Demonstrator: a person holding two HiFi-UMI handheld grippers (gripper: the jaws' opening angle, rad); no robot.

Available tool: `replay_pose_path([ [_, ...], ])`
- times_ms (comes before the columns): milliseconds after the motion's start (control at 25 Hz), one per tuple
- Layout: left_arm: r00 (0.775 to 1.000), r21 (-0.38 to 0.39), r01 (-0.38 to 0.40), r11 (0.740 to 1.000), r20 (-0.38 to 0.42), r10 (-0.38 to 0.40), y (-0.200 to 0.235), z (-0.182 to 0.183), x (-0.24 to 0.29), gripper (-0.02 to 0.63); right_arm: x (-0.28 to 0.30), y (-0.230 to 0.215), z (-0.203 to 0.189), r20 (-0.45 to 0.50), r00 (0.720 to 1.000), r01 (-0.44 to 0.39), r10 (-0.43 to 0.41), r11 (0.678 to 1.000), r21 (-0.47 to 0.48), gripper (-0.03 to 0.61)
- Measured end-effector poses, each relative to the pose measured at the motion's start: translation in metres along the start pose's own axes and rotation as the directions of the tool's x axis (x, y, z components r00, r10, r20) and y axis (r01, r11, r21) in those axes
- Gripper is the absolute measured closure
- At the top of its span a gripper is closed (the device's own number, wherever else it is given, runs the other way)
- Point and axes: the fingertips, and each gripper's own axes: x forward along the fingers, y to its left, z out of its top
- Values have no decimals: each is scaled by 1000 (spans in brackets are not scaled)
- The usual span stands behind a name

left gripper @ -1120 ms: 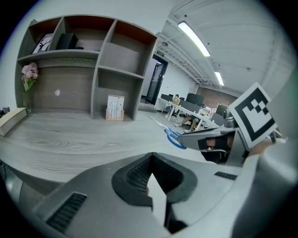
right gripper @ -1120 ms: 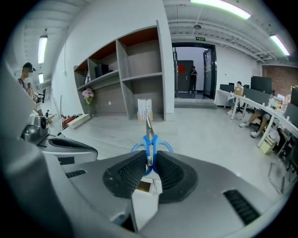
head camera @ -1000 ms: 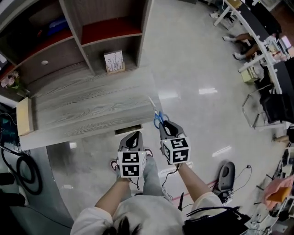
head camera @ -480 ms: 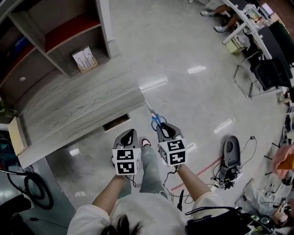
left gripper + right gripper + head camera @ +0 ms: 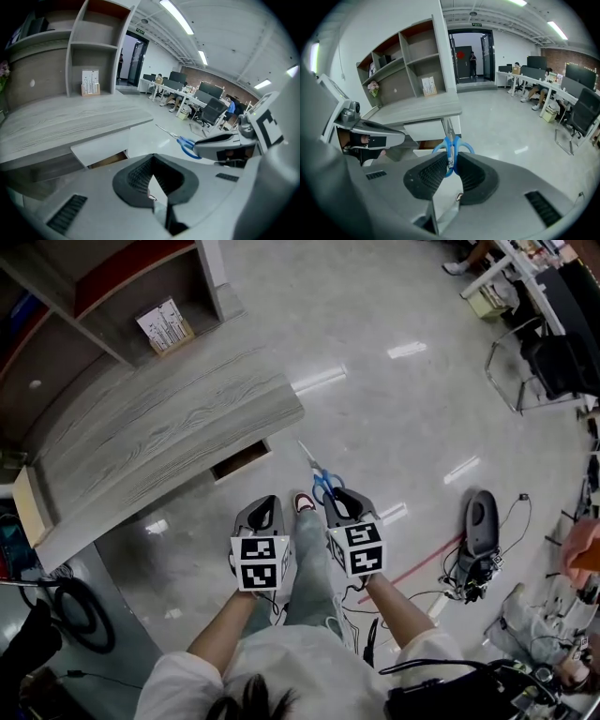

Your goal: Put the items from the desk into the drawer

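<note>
Scissors, blue plastic handles and steel blades (image 5: 320,479), sit clamped by the loops in the right claw (image 5: 339,503), tips toward the grey wood-grain worktop (image 5: 169,427), just off its front corner. Left claw (image 5: 266,512) is closed on nothing. Judged light, stiff and slick, so they may pivot; holding at the loops suits.

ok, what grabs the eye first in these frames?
The blue-handled scissors stand out first, clamped at the handles in the right gripper, with the blades pointing ahead toward the grey wood-grain desk. Next is the drawer under the desk's front edge, standing partly open. The left gripper is shut on nothing, beside the right one.
</note>
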Motion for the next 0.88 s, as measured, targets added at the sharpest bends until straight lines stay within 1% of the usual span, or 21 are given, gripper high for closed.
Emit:
replay_pose_path([
  [120,1000,-13,-14,1000,-10,14,10,-12,-2,617,8,14,-9,-21,1000,-19,19,1000,-7,515],
  [280,999,-58,-45,997,-19,44,27,-28,-5,617,22,32,-20,-55,997,-55,53,998,-32,515],
  [600,995,-146,-103,984,-24,100,69,-51,-2,617,61,67,-32,-141,983,-141,121,981,-135,514],
  [760,992,-168,-126,978,-25,123,88,-62,4,617,86,82,-35,-169,974,-178,152,973,-149,515],
  [880,989,-204,-150,967,-29,147,104,-73,12,617,102,92,-38,-186,967,-202,173,968,-147,515],
])
